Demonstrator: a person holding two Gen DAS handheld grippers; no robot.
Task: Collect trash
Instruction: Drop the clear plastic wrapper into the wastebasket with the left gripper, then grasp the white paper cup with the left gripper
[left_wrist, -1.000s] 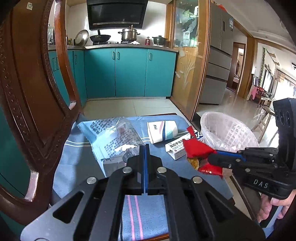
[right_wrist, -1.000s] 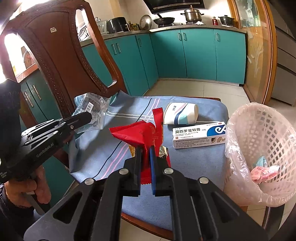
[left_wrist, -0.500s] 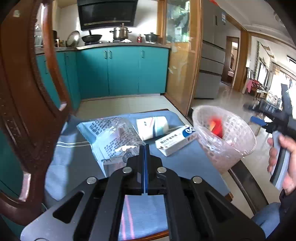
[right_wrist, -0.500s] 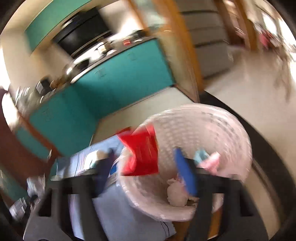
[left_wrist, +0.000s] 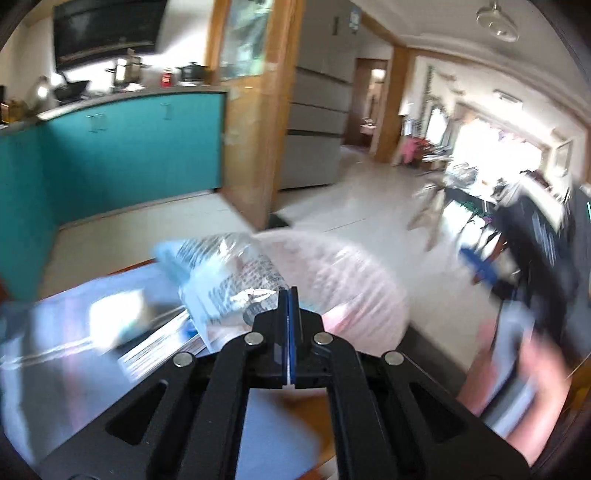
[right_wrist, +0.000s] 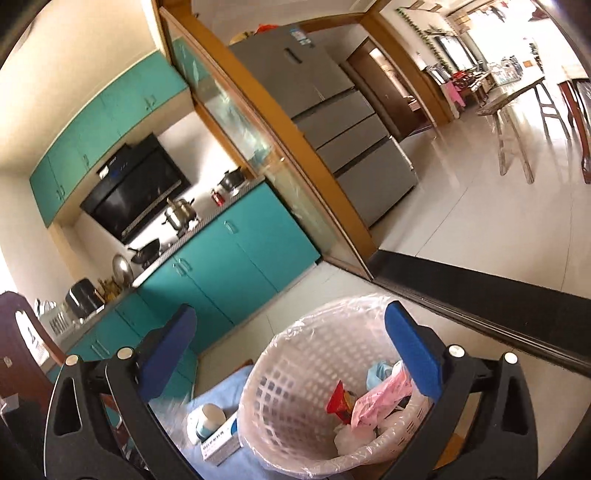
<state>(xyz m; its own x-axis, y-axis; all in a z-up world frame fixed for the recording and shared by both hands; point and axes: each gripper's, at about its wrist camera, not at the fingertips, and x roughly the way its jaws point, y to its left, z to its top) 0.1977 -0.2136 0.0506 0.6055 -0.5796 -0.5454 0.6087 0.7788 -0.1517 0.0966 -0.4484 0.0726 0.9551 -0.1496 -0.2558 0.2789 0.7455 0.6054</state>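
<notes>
The table (right_wrist: 221, 391), covered in a light blue cloth, carries the trash at its near edge beside the bin. The pink-white plastic lattice wastebasket (right_wrist: 295, 369), lined with a clear bag, stands just off the table's corner and fills the lower middle of the right wrist view. Inside it lie a crumpled red foil snack wrapper (right_wrist: 338, 400), a pink plastic bag (right_wrist: 384, 395), a pale blue scrap and some white crumpled plastic.

The right hand-held gripper (right_wrist: 291, 354) hangs above the wastebasket with its blue-padded jaws spread wide, having just been opening; nothing is between them, and the red wrapper lies below in the bin.

In the blurred left wrist view, the left hand-held gripper (left_wrist: 289, 295) is clenched tight on the edge of a clear crinkled plastic bag with printed text and a pale blue end (left_wrist: 221, 269), which is lifted off the table and hangs in front of the wastebasket (left_wrist: 354, 291).

On the table beside the bin rest a long white cardboard medicine box with blue print (right_wrist: 219, 441) and, just behind it, a white paper cup with blue marking (right_wrist: 207, 419) lying on its side. The box touches or nearly touches the wastebasket's wall.

At the right edge of the left wrist view a person's hand (left_wrist: 517, 373) shows as a pink blur.
</notes>
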